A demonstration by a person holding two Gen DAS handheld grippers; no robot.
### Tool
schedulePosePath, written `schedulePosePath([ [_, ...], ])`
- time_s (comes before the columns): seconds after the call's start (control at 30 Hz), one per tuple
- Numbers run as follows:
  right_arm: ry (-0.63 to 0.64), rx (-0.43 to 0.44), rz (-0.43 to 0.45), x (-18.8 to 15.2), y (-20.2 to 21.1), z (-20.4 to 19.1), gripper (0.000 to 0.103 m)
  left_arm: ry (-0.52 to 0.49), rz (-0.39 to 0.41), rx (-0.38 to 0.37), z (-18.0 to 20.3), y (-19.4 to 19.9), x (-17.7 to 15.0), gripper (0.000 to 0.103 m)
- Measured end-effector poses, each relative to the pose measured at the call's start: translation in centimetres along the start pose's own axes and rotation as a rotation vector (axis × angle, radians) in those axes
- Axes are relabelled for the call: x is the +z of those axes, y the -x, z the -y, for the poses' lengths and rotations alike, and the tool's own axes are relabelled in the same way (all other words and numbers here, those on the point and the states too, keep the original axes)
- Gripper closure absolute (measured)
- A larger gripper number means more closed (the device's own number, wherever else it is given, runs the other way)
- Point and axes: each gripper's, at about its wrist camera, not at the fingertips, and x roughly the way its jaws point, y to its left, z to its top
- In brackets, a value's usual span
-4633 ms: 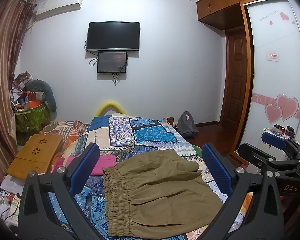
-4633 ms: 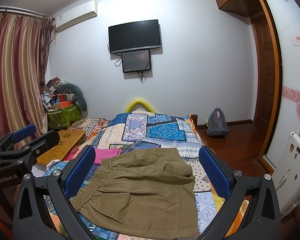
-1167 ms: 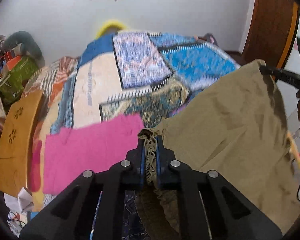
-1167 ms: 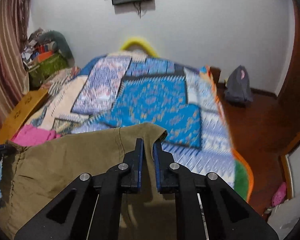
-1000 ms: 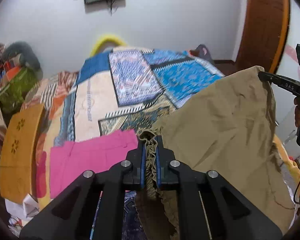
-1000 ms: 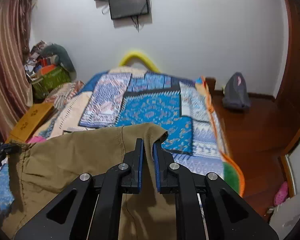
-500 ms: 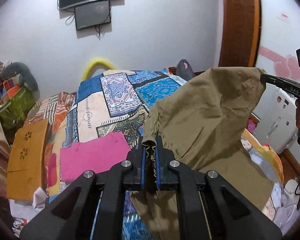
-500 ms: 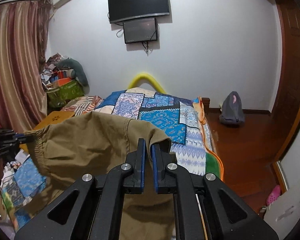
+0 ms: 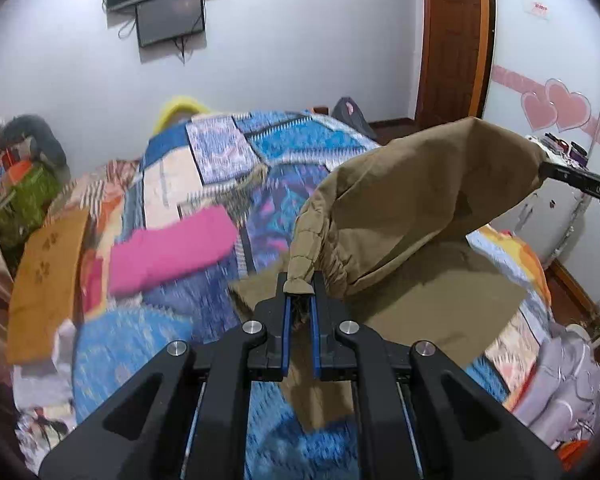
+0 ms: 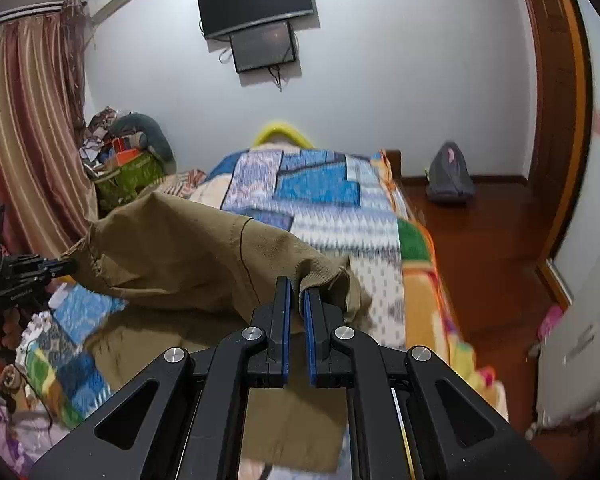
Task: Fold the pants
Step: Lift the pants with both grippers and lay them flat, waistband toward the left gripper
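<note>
Pinching one pair of khaki pants (image 9: 412, 200), two hand-held grippers, left (image 9: 299, 304), right (image 10: 294, 304)

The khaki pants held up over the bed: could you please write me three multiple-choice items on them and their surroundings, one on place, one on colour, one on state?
1. Where does the pink cloth lie?
A. on the bed, left of the pants
B. on the wooden floor
C. over the door

2. What colour are the pants?
A. blue
B. khaki brown
C. pink

3. How are the pants held?
A. flat, untouched
B. by one tool only
C. lifted, one tool clamped at each end

Answers:
1 A, the pink cloth rests on the patterned bed, left of the pants in the left wrist view.
2 B, the fabric is plainly khaki brown.
3 C, the left tool pinches the gathered waistband and the right tool pinches the other end, with the upper part raised and the lower part on the bed.
</note>
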Motion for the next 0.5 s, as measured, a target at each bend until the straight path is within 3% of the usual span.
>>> schedulePosePath([
  [0.27,-0.044,-0.033,-0.095,-5.6,-0.8,1.1,0.097,0.045,-0.093,-0.031,0.6,-0.8,-5.5,0.095],
  [0.5,-0.045,-0.084,-0.226,-10.1,-2.7,1.8,0.093,0.076,-0.175,-0.023,0.3,-1.4,-8.2,0.095],
])
